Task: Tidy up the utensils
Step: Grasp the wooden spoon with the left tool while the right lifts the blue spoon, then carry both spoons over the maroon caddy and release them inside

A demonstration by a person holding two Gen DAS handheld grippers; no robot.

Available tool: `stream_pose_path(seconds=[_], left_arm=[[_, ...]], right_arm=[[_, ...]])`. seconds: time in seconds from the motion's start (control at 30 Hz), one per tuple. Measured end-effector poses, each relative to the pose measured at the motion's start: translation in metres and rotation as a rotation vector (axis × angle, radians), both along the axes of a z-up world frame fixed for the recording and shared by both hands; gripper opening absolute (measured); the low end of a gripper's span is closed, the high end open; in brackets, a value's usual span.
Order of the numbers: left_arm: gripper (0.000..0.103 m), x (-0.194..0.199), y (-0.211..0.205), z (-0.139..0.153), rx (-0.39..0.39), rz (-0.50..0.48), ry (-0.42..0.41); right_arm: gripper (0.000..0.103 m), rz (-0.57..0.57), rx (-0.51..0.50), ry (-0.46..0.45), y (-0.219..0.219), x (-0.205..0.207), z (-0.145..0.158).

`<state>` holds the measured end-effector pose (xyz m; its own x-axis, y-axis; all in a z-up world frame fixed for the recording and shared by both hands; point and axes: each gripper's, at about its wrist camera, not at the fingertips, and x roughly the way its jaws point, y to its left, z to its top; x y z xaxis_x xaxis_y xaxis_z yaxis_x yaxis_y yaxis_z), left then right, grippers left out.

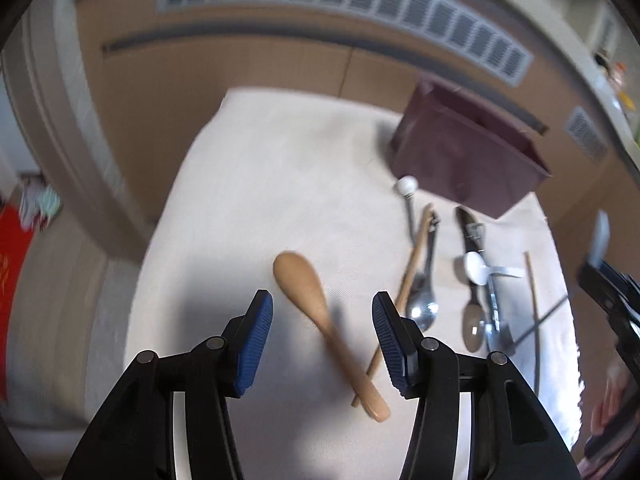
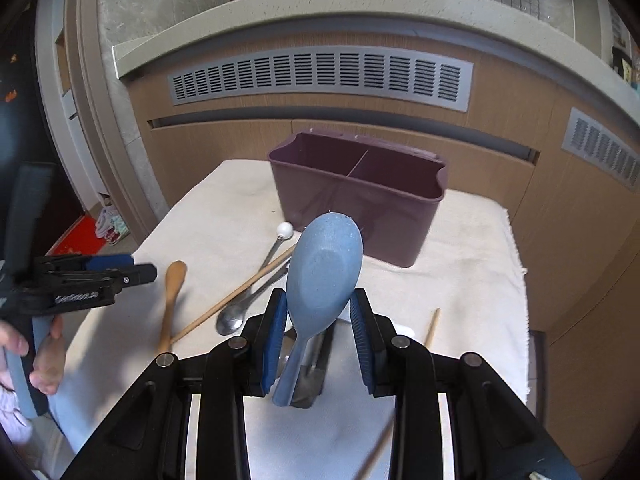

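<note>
My left gripper (image 1: 322,312) is open above a wooden spoon (image 1: 320,320) that lies on the white cloth (image 1: 260,200); the spoon sits between the blue pads without touching them. My right gripper (image 2: 320,314) is shut on a blue rice paddle (image 2: 320,280), held up with its blade toward the maroon two-compartment utensil holder (image 2: 360,196), which also shows in the left wrist view (image 1: 464,152). A wooden chopstick (image 2: 240,292), metal spoons (image 1: 424,304) and a white-knobbed utensil (image 2: 285,230) lie on the cloth.
The cloth-covered table stands against a wooden cabinet with grey vents (image 2: 320,76). A second chopstick (image 2: 432,326) lies right of my right gripper. The left gripper and the hand holding it show at the left edge of the right wrist view (image 2: 92,276).
</note>
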<state>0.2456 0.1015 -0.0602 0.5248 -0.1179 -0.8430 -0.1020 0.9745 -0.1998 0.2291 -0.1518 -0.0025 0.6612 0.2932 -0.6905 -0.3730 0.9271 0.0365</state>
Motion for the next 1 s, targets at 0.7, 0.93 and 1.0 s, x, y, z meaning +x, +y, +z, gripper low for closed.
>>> stream_pose_path(seconds=[0.7, 0.93, 1.0], left_arm=[[0.032, -0.027, -0.048, 0.044, 0.111, -0.094, -0.350], [0.030, -0.021, -0.069, 0.145, 0.056, -0.223, -0.583], [0.030, -0.005, -0.071, 0.183, 0.041, -0.255, -0.647]], right_arm=[[0.029, -0.011, 0.045, -0.018, -0.019, -0.005, 0.008], [0.029, -0.022, 0.034, -0.185, -0.020, -0.004, 0.075], [0.029, -0.046, 0.018, -0.283, -0.023, 0.007, 0.113]])
